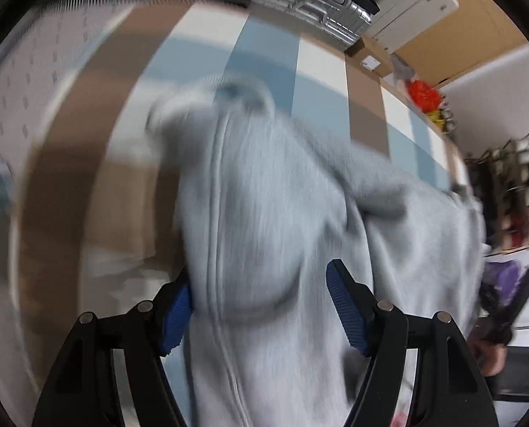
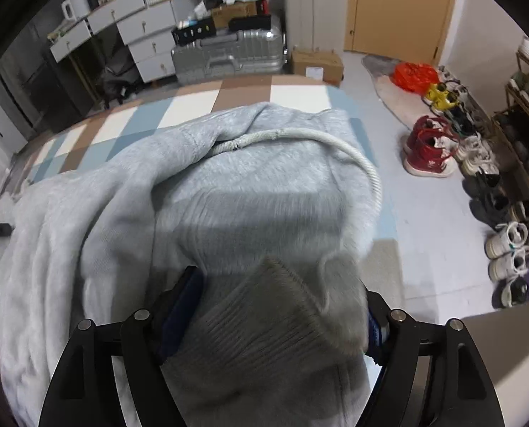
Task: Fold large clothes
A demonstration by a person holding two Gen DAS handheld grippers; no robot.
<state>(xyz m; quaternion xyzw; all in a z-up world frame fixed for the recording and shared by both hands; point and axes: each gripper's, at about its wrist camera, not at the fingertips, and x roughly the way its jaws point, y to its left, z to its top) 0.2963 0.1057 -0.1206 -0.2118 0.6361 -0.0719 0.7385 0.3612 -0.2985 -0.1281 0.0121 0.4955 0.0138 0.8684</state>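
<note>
Fabric fills the space between both sets of fingers. The right gripper has its jaws apart with the ribbed cuff of the grey hoodie bunched between them — whether they pinch it, I cannot tell. The left gripper stands wide, cloth draped between, in a blurred view. The hoodie lies over the checked blanket, near its far edge. Beyond, bare floor runs to shoes and a suitcase.
</note>
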